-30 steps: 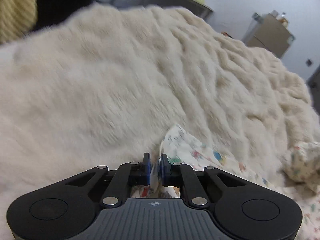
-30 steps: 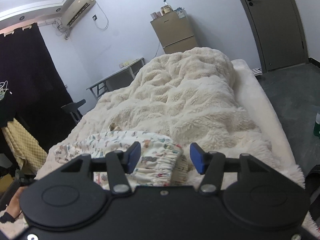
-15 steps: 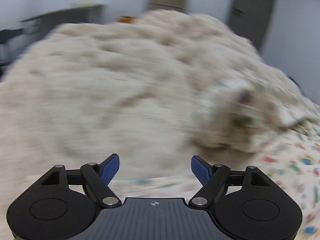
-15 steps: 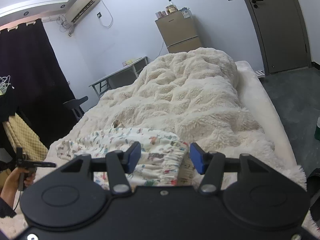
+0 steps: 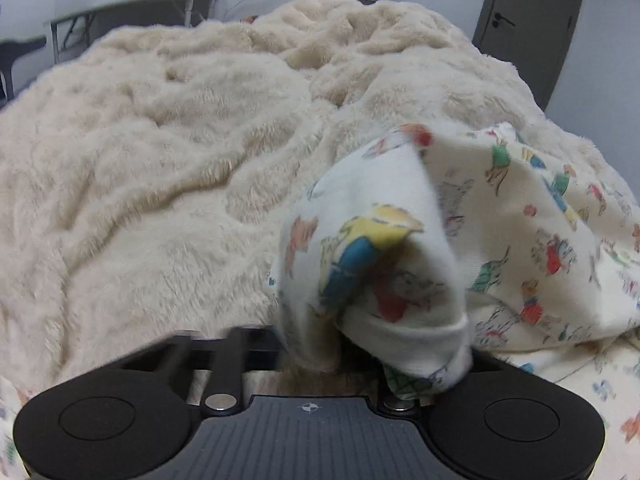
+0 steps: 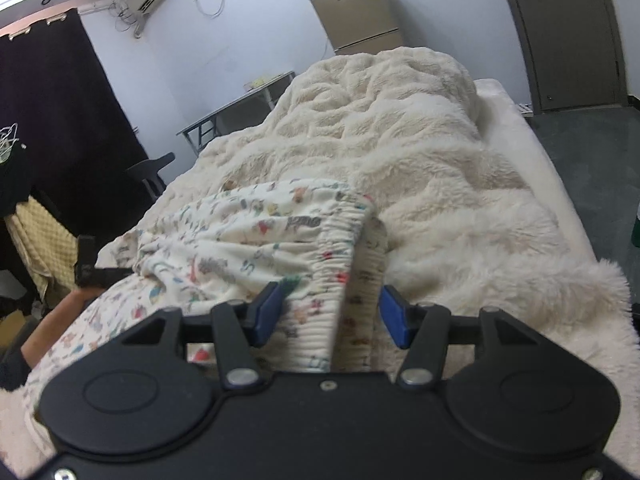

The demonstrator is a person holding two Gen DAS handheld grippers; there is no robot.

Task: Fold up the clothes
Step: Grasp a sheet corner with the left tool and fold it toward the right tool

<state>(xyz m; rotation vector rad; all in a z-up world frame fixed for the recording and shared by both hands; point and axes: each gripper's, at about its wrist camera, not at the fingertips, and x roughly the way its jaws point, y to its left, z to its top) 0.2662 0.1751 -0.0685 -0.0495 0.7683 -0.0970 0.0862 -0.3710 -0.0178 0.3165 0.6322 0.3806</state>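
1. The left tool (image 5: 320,356) had swung across the bed from the fluffy cream plush blanket (image 5: 168,168) to the cream cotton garment with a colourful cartoon print (image 5: 520,240). A second ago it pinched a garment corner out over the blanket.
2. Half a second ago its jaws stood wide and empty. Now they were closing, and a bunched cuff-like end of the garment lay draped over them, hiding the tips. Whether the pads already pressed the cloth could not be told.
3. The right tool (image 6: 331,312) stayed half open as before. The garment's ribbed elastic waistband (image 6: 344,248) lay between its blue pads (image 6: 266,312) without a visible pinch.
4. The garment lay spread at the bed's near edge, toward the near left corner in the right wrist view. The blanket covered the rest of the bed.
5. A person's forearm (image 6: 60,312) showed at that corner, beside the left tool's body.
6. Judgement: the first hold was released and a new grab was under way, so a fold was being set up. The waistband end was not yet secured.
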